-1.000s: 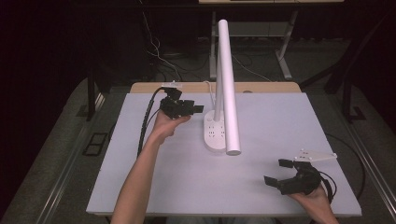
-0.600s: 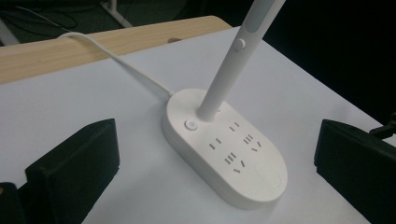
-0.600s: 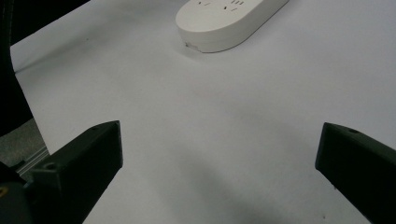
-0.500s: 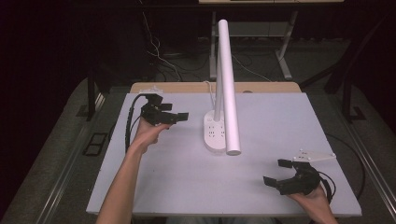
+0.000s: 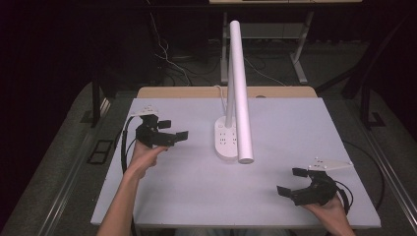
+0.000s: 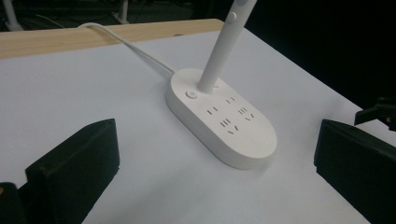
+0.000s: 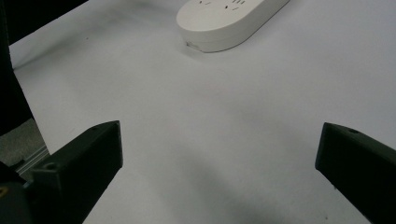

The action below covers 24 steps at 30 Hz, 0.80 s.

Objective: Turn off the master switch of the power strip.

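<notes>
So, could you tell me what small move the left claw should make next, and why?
Probably ease the left claw a little further from the lamp base and rest it on the table. Its jaws have just been opening, nothing lies between them, and it stands apart from the base, so the work there looks finished.

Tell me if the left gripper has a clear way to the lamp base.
Probably yes. The left gripper has its jaws wide open and points toward the lamp base. Bare table lies between them; nothing blocks the way. The lamp arm hangs above the base, so a low sideways approach looks safest.
</notes>
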Tool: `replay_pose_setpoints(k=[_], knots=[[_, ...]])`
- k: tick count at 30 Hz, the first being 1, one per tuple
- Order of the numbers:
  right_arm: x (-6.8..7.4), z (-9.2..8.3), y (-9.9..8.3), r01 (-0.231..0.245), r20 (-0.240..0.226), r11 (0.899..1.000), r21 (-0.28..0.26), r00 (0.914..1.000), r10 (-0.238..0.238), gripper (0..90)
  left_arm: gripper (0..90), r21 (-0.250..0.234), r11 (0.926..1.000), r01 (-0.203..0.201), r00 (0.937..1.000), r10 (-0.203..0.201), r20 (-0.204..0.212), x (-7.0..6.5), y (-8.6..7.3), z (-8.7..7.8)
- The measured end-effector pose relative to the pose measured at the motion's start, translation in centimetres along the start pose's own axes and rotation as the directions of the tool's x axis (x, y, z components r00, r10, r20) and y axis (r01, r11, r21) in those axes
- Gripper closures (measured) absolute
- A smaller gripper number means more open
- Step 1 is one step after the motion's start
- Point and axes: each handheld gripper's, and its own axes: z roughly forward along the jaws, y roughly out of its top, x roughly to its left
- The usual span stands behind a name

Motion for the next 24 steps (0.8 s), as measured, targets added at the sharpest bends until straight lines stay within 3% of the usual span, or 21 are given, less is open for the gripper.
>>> replay_pose_setpoints(k=[12, 24], knots=[[0.2, 0.1, 0.0, 0.004, 0.002, 1.000, -0.001, 1.0000, -0.004, 0.0, 0.0, 0.027, 0.9973, -0.068, 0.9972, 0.069, -0.029, -2.3, -2.4, -1.2], [0.3, 0.1, 0.1, 0.009, 0.001, 1.000, -0.002, 1.0000, -0.009, 0.0, 0.0, 0.046, 0.9966, -0.068, 0.9977, 0.068, 0.001, -3.8, -6.2, -1.4]])
